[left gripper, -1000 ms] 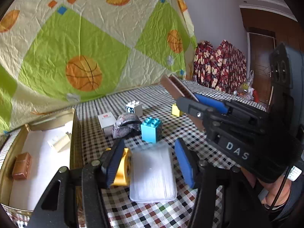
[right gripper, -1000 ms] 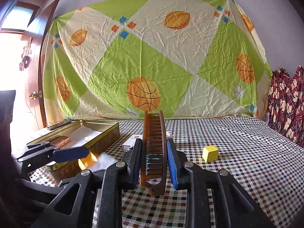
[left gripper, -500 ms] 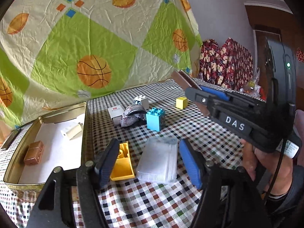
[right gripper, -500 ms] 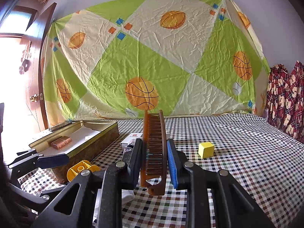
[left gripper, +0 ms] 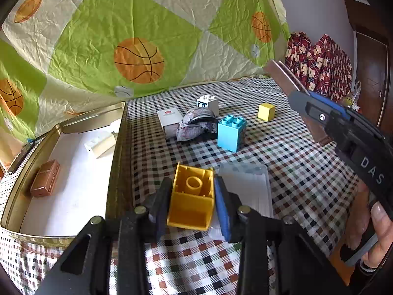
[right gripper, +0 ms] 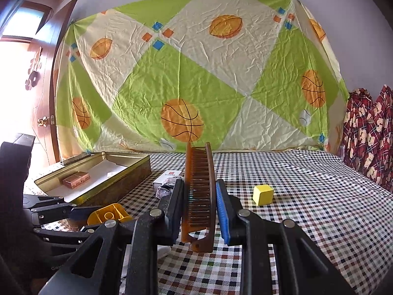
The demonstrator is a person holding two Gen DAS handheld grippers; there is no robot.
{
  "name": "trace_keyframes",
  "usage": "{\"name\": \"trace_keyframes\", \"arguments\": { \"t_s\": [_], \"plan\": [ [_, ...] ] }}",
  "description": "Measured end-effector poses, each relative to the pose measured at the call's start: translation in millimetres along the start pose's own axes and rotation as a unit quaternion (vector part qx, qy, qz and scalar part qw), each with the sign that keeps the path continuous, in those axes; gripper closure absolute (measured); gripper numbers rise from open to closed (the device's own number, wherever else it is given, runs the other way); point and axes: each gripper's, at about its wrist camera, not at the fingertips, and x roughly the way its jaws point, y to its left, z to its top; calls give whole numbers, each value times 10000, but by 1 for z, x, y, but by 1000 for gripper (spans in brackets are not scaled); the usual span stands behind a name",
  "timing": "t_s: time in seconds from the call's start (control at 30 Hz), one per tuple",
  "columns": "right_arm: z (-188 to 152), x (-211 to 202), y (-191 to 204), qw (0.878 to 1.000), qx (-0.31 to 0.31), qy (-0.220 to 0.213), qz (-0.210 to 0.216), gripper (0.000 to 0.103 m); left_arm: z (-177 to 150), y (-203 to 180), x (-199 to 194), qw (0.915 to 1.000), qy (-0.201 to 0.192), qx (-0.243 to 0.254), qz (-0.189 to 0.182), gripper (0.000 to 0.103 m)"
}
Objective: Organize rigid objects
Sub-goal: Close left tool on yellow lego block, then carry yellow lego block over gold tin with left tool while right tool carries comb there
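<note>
The left gripper (left gripper: pixel 192 196) is clamped on a yellow building block (left gripper: pixel 191 198), its jaws having just closed onto the block's two side walls. The block lies tipped, its hollow underside with the round tube facing up toward the camera, its longer axis running away from the camera along the fingers. It sits just beside the right wall of the gold tin box (left gripper: pixel 115 162), with a clear plastic case (left gripper: pixel 248 184) touching the far side of the right finger. A second ago the jaws stood wide around the clear case with the block off by the left finger – now they are together on the block instead, and the case lies outside them. The right gripper (right gripper: pixel 200 209) grips a brown comb (right gripper: pixel 199 184) on edge, its long axis pointing forward and slightly upward away from the camera, teeth between the two spines; this hold matches the earlier frames. Beyond the tin box on the checked cloth (left gripper: pixel 282 152) lie a blue block (left gripper: pixel 231 132), a white block (left gripper: pixel 208 103), a yellow cube (left gripper: pixel 266 111), a small white carton (left gripper: pixel 169 120) and a patterned pouch (left gripper: pixel 194 125). Inside the tin box are a copper-coloured case (left gripper: pixel 45 178) and a cream plug-like piece (left gripper: pixel 100 143).
</note>
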Motion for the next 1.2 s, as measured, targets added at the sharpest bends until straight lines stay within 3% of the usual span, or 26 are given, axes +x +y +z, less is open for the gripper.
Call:
{"name": "trace_keyframes", "arguments": {
  "t_s": [0.1, 0.3, 0.6, 0.9, 1.2],
  "plan": [
    [1, -1, 3, 10000, -53, -43, 46, 75, 1, 8, -5, 9996, -103, -226, -108, 73],
    [9, 3, 14, 9993, -60, 16, 382, 75, 15, 20, -36, 9973, -680, -244, 115, 73],
    [42, 26, 52, 9922, -45, 244, 1218, 75, 22, 65, -45, 9939, -822, -509, 531, 73],
    [65, 72, 111, 9794, -353, 757, 1836, 75, 18, 120, -42, 9903, -644, -840, 903, 73],
    [57, 123, 157, 9679, -667, 1410, 1971, 75, 10, 159, -26, 9890, -260, -1237, 770, 73]
  ]
}}
